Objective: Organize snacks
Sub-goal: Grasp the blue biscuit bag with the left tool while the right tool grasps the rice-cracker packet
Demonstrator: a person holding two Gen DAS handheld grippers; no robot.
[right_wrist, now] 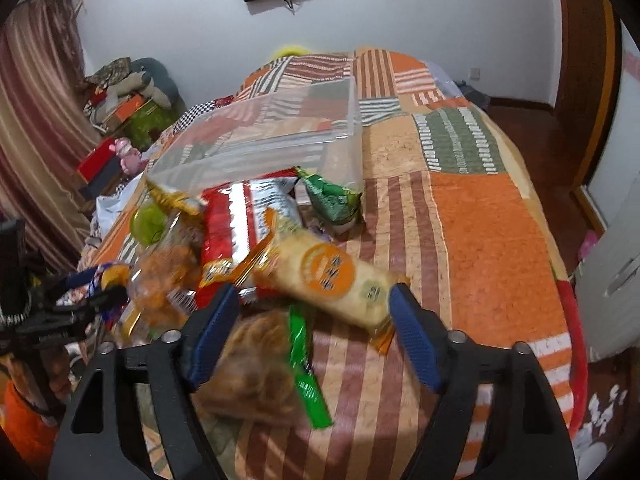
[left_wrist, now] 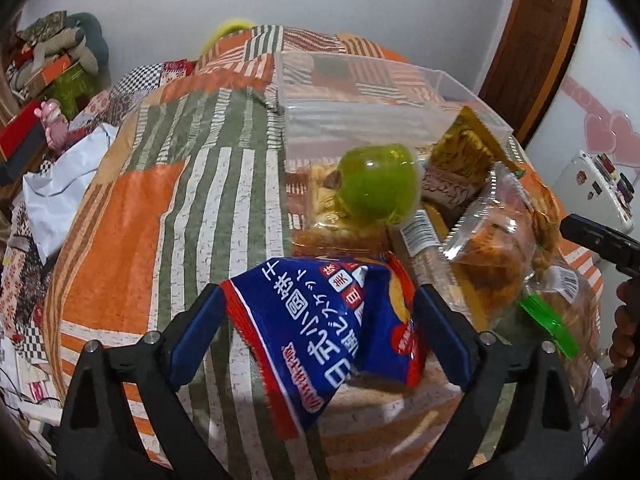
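Left gripper (left_wrist: 320,332) level over bedspread, jaws pinching blue snack packet (left_wrist: 320,336); right gripper (right_wrist: 312,336) jaws spread around cracker pack (right_wrist: 328,280).

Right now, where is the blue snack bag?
In the left wrist view, the blue snack bag sits low and central between the left claw's fingers, just in front of the green ball.
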